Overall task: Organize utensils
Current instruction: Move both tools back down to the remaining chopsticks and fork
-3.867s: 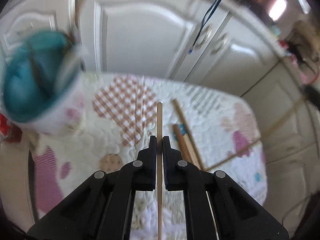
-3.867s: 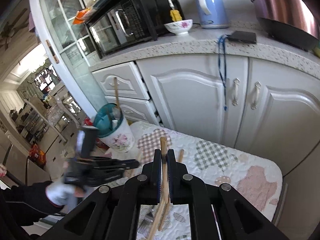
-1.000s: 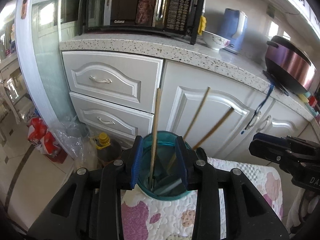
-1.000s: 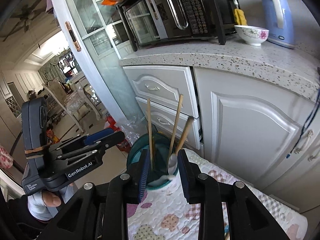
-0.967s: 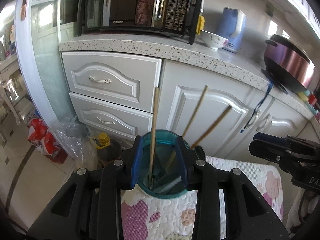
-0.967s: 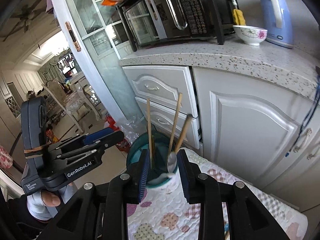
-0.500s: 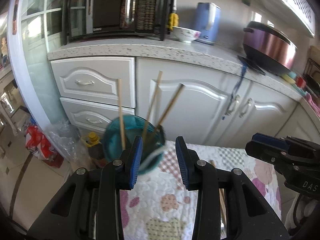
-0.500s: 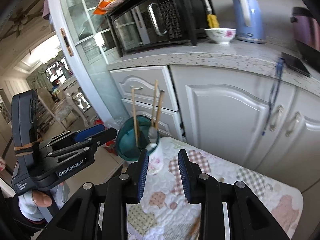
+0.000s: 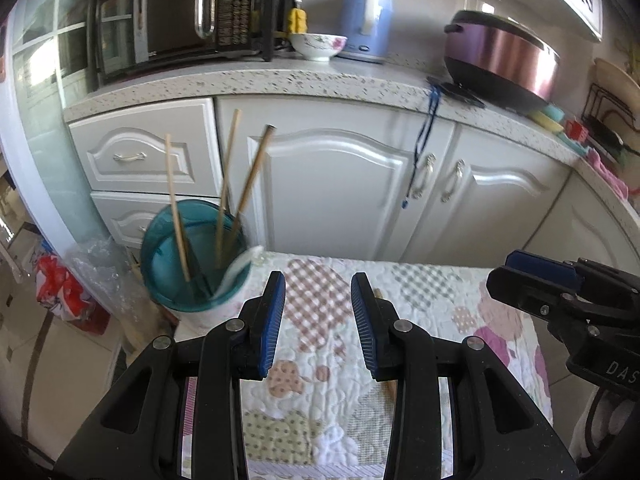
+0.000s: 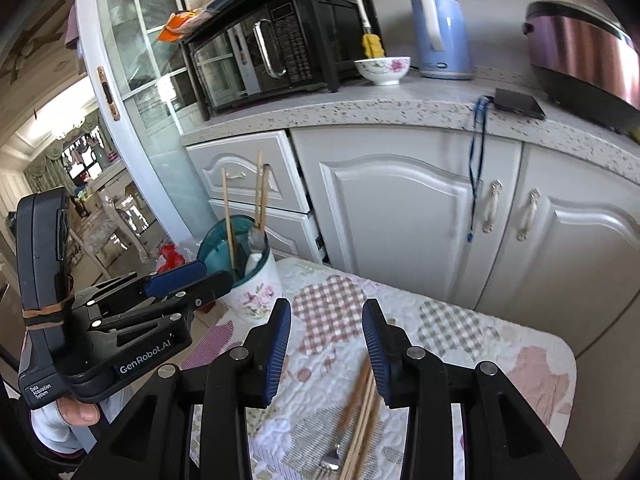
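Note:
A floral utensil holder with a teal inside stands at the far left corner of the quilted table. It holds three wooden chopsticks and a spoon. My left gripper is open and empty, to the right of the holder. My right gripper is open and empty above loose chopsticks and a fork lying on the quilt. One loose chopstick shows behind the left gripper's right finger. The right gripper also shows in the left wrist view, and the left gripper in the right wrist view.
The patchwork quilt covers a small table in front of white cabinets. The countertop carries a microwave, a bowl, a blue kettle and a rice cooker. Red bags sit on the floor at left.
Both grippers dropped their chopsticks into the holder, opened, and pulled back to the right. The holder now lies farther to the left in both views.

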{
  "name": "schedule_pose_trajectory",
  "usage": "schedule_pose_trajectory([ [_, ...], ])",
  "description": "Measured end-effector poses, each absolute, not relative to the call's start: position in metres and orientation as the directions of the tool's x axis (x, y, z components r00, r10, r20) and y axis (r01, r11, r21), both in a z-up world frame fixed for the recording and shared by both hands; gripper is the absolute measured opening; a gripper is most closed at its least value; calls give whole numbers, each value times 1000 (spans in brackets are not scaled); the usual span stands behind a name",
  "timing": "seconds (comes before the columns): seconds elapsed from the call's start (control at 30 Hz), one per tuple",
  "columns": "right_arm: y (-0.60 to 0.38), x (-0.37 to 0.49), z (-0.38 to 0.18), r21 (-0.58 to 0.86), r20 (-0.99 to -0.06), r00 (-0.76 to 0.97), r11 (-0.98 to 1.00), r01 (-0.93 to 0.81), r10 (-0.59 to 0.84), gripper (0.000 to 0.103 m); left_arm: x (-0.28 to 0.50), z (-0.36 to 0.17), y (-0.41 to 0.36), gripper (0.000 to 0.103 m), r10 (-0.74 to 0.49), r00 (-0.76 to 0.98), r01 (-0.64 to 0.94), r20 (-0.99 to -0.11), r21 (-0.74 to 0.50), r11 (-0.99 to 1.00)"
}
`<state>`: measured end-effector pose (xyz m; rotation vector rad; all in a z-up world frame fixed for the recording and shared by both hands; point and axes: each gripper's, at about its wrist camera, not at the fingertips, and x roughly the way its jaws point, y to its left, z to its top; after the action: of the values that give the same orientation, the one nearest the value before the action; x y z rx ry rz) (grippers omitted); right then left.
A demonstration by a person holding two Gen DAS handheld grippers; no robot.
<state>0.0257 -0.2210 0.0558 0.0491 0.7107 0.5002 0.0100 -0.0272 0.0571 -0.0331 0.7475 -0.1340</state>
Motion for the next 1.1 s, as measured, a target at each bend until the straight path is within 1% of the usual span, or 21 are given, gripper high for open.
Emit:
schedule_pose_trajectory([
  [0.3,-245,24,30,230,-653,626,899,-372,426,37,12,40,-47,33,-144,696,135,-703,-68,988],
  [0.5,-254,30,0,236,-707,580,909,-344,404,37,20,23,-51,33,-137,668,137,-732,-60,989],
  [0.7,-255,48,-47,261,-775,495,912,-316,393,37,29,-1,-41,33,-158,615,139,-773,-90,986],
  [0.9,-243,72,-99,243,-845,397,918,-313,359,37,36,-28,-35,34,-171,549,137,-818,-113,984],
  [0.97,-237,83,-110,234,-860,376,921,-313,346,31,38,-36,-37,33,-184,528,151,-829,-122,981],
  [1.1,-232,108,-123,257,-867,347,917,-306,359,25,44,-48,-41,34,-193,491,162,-849,-129,978],
])
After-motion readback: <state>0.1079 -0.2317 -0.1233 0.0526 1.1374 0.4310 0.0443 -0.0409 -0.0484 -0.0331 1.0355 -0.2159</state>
